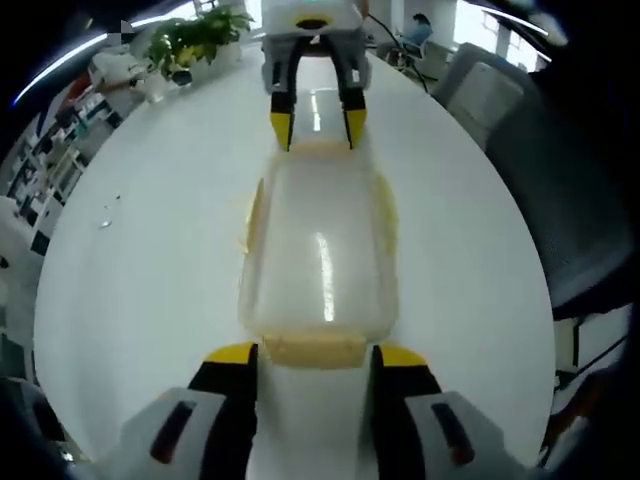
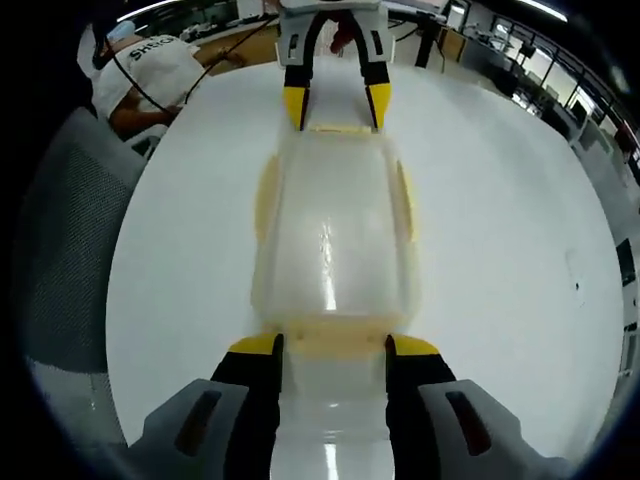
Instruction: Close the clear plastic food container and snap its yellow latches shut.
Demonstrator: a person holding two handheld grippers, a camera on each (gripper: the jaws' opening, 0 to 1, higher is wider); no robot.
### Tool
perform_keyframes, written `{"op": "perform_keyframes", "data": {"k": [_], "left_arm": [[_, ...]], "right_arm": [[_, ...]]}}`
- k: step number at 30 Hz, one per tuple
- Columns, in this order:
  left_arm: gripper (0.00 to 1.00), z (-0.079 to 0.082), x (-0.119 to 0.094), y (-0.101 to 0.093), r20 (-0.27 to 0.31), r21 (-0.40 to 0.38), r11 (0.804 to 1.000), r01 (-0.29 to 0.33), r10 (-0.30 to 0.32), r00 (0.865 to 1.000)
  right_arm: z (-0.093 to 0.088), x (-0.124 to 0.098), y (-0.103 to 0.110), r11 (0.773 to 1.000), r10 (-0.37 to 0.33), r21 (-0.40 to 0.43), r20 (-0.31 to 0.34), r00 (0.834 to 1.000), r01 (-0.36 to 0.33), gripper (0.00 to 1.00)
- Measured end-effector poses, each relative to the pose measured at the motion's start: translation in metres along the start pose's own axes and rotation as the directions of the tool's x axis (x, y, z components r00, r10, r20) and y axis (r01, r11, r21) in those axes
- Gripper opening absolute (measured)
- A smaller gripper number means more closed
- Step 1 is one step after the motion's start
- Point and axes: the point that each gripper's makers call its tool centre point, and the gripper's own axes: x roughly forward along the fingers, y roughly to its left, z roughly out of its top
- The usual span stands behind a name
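Lying mid-frame on the white desk (image 1: 130,300), the clear plastic food container (image 1: 318,255) is sitting lengthwise between both tools. Left hand-held gripper (image 1: 315,357) and right hand-held gripper (image 2: 332,347) are each spreading open jaws astride an end yellow latch (image 2: 335,344).

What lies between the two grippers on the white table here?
The clear plastic food container with yellow latches spans the stretch between the left gripper and right gripper; the right gripper view shows the same.
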Motion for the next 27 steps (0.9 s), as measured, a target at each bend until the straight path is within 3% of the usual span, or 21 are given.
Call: {"op": "perform_keyframes", "data": {"k": [3,6,14,24,27], "left_arm": [[0.41,0.0007,0.0048,0.0007,-0.015,0.031,1.0,-0.004,0.004,1.0],[0.34,0.0007,0.0051,-0.0069,-0.018,-0.035,0.998,0.053,-0.054,0.998],[0.33,0.0005,0.0057,-0.0067,-0.016,-0.057,0.998,0.036,-0.037,0.999],[0.34,0.0006,0.0081,-0.0073,-0.083,-0.089,0.995,0.047,-0.054,0.995],[0.34,0.0018,0.009,-0.0088,-0.134,-0.085,0.995,0.045,-0.056,0.989]], "right_arm": [[0.0003,0.0016,-0.001,1.0,0.005,0.001,-0.016,1.0,-0.005,0.38],[-0.0003,0.0018,-0.0011,1.0,0.01,-0.004,-0.029,1.0,-0.01,0.39],[-0.0031,0.0031,-0.0024,0.999,0.014,-0.031,-0.072,0.997,-0.016,0.37],[-0.0037,0.0047,-0.0033,0.999,0.016,-0.032,-0.156,0.988,-0.021,0.37],[-0.0039,0.0049,-0.0035,0.999,0.016,-0.03,-0.202,0.979,-0.023,0.37]]}}
